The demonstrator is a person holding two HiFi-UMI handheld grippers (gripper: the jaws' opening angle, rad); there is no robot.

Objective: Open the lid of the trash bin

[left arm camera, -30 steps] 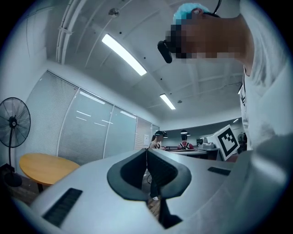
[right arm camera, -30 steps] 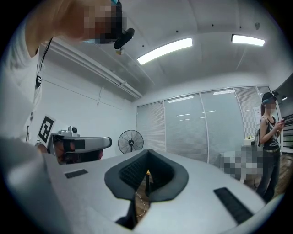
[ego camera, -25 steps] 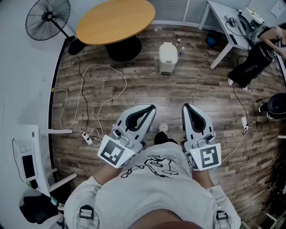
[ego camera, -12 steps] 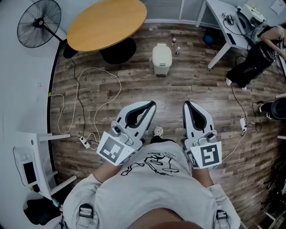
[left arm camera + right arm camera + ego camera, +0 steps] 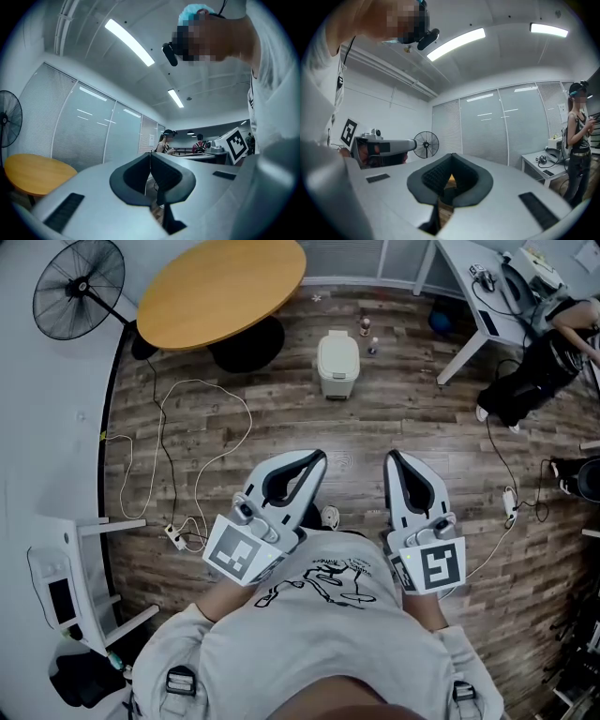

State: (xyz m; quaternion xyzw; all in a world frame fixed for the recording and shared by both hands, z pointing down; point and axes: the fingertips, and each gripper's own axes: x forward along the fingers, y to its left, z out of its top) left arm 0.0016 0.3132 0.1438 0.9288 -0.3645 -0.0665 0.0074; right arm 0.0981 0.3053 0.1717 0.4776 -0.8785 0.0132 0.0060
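Observation:
A small cream trash bin [image 5: 337,363] with its lid down stands on the wood floor, far ahead of me in the head view. My left gripper [image 5: 319,457] and right gripper [image 5: 392,457] are held side by side close to my chest, both pointing toward the bin and well short of it. Each has its jaws together with nothing between them. In the left gripper view my left gripper [image 5: 150,153] shows its tips touching; in the right gripper view my right gripper [image 5: 451,155] looks the same. The bin shows in neither gripper view.
A round wooden table [image 5: 221,291] stands left of the bin, a floor fan [image 5: 76,289] further left. Small bottles [image 5: 366,331] sit behind the bin. White cables [image 5: 202,451] and a power strip [image 5: 176,537] lie on the floor at left. A white desk [image 5: 487,282] and a person [image 5: 534,362] are at right.
The bin, table and fan have slid left and slightly up in the head view as I moved. Both grippers keep their pose and stay shut.

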